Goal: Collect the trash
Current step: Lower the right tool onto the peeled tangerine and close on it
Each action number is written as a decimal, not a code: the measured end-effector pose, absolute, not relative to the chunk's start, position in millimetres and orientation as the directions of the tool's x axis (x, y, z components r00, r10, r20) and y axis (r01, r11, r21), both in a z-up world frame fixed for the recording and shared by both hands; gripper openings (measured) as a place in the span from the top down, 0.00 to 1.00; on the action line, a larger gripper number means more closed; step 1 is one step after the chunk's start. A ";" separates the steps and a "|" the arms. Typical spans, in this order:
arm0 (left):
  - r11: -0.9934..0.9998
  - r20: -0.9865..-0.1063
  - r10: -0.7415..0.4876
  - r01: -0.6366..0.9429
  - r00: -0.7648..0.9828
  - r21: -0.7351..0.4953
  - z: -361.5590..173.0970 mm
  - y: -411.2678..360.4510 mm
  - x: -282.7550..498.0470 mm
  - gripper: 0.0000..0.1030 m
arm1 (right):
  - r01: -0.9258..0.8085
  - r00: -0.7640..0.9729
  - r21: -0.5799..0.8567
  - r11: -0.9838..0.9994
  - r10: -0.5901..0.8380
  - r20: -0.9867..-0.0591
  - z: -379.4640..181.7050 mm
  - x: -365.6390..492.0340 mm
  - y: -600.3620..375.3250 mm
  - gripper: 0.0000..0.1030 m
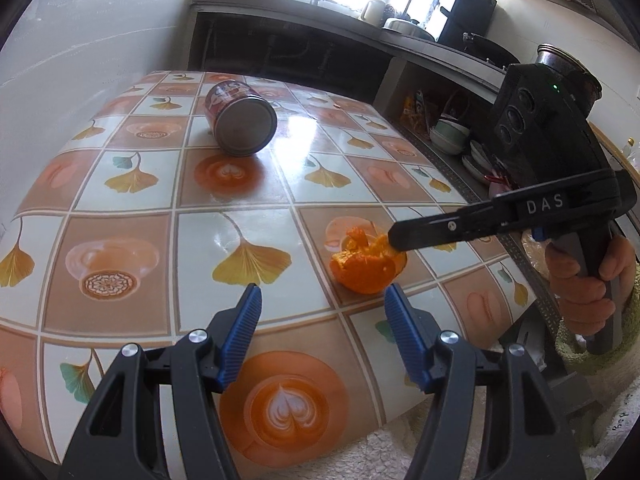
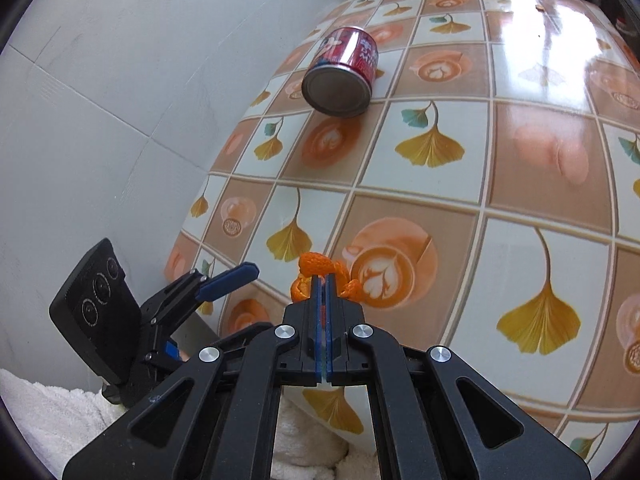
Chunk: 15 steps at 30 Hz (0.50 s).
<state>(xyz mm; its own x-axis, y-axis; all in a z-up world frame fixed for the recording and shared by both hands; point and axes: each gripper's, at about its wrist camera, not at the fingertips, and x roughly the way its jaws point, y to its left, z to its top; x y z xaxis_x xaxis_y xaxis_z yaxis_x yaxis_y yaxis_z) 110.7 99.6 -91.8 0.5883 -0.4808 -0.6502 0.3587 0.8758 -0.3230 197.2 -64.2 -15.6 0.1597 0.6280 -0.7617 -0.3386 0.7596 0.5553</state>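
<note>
An orange peel (image 1: 366, 268) lies on the patterned table (image 1: 160, 200), near its right front. My right gripper (image 2: 323, 278) is shut on the orange peel (image 2: 316, 264); in the left wrist view its black fingers (image 1: 432, 234) reach in from the right onto the peel. My left gripper (image 1: 322, 304) is open and empty, just in front of the peel, its blue pads (image 1: 244, 332) apart. A red can (image 1: 240, 118) lies on its side at the far left of the table; it also shows in the right wrist view (image 2: 342, 76).
A white wall (image 2: 100, 100) borders the table's left side. A dark counter (image 1: 360, 28) with a kettle and pans runs behind. Shelves with bowls (image 1: 448, 132) stand to the right. White fluffy cloth (image 2: 48, 412) lies below the table's front edge.
</note>
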 end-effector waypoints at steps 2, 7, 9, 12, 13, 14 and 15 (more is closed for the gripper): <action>0.871 -0.651 -0.489 0.372 0.581 -0.321 -92.5 96.1 110.4 0.40 | -0.335 0.159 0.537 0.774 0.609 -0.777 -18.3 190.0 -65.7 1.00; 0.860 -0.654 -0.505 0.393 0.562 -0.326 -93.6 87.7 111.8 0.40 | -0.324 0.164 0.465 0.824 0.533 -0.830 -31.7 182.5 -64.5 1.00; 0.852 -0.649 -0.519 0.400 0.557 -0.338 -92.4 85.8 112.2 0.40 | -0.334 0.176 0.433 0.837 0.507 -0.844 -33.1 180.4 -62.3 0.98; 0.845 -0.643 -0.530 0.412 0.553 -0.341 -90.8 82.3 112.7 0.40 | -0.356 0.188 0.400 0.844 0.484 -0.855 -32.5 176.8 -58.3 0.96; 0.845 -0.644 -0.528 0.415 0.553 -0.337 -90.8 81.1 113.4 0.40 | -0.364 0.196 0.387 0.847 0.476 -0.858 -31.3 175.5 -57.1 0.96; 0.846 -0.645 -0.526 0.419 0.554 -0.330 -90.8 79.2 113.7 0.40 | -0.371 0.202 0.381 0.847 0.474 -0.857 -29.6 174.6 -57.2 0.93; 0.846 -0.645 -0.526 0.421 0.554 -0.327 -90.7 78.4 113.7 0.40 | -0.377 0.207 0.380 0.845 0.477 -0.854 -27.4 173.6 -57.6 0.89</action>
